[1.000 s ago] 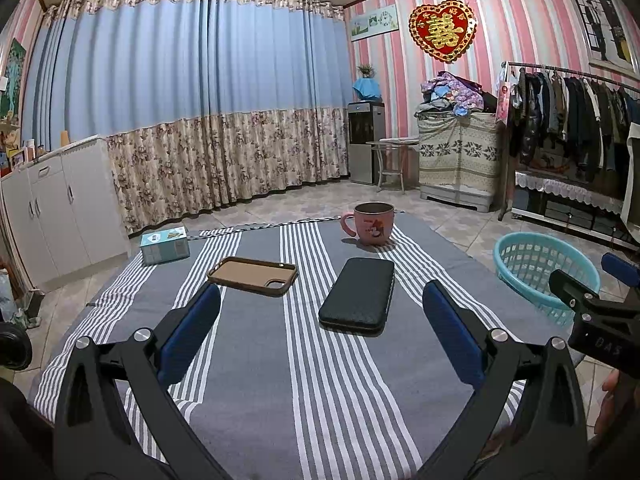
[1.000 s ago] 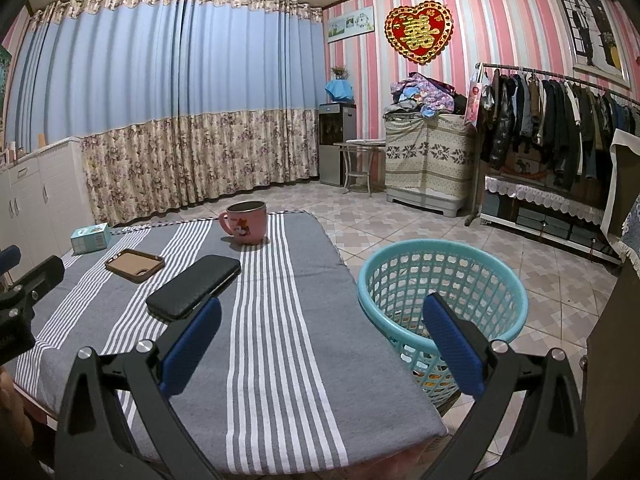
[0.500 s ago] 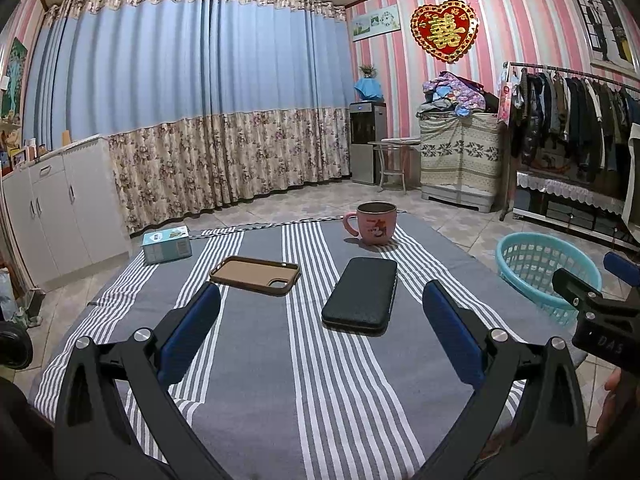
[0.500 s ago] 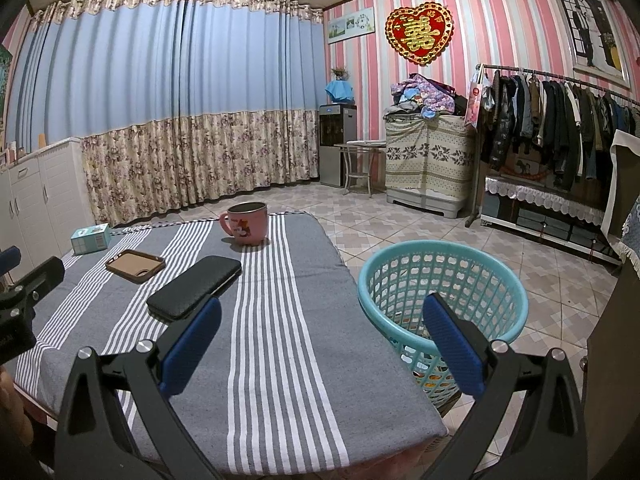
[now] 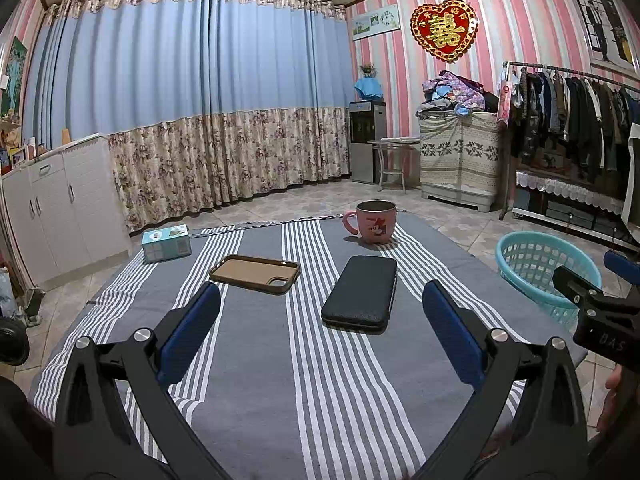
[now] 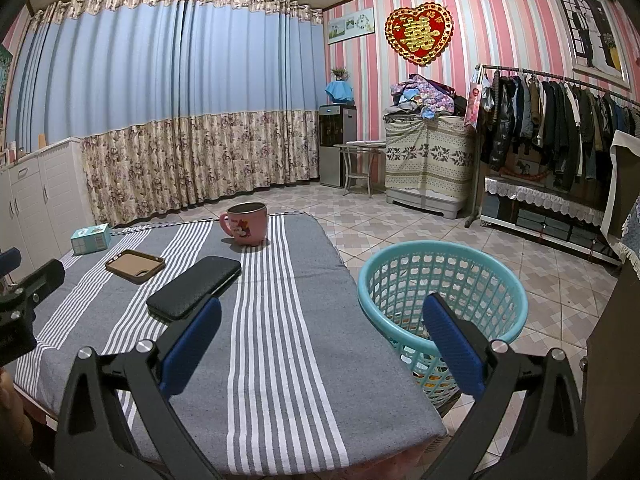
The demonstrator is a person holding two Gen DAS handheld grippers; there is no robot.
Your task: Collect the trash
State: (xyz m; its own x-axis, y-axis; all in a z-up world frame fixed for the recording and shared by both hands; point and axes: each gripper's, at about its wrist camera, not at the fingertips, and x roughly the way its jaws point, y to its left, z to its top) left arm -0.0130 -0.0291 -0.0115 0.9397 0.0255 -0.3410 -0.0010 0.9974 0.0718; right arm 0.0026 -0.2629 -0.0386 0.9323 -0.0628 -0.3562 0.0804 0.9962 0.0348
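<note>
I hold both grippers, left (image 5: 320, 332) and right (image 6: 320, 336), spread wide and empty over the table (image 5: 256, 380). No obvious trash shows; the basket (image 6: 440, 280) stands just beside the table. Next I pick a target.

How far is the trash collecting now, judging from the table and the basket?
Something yellowish already lies low in the teal basket. Nothing is in hand: the left tongs and right tongs are open and empty. On the striped table only the small blue box might be trash.
</note>
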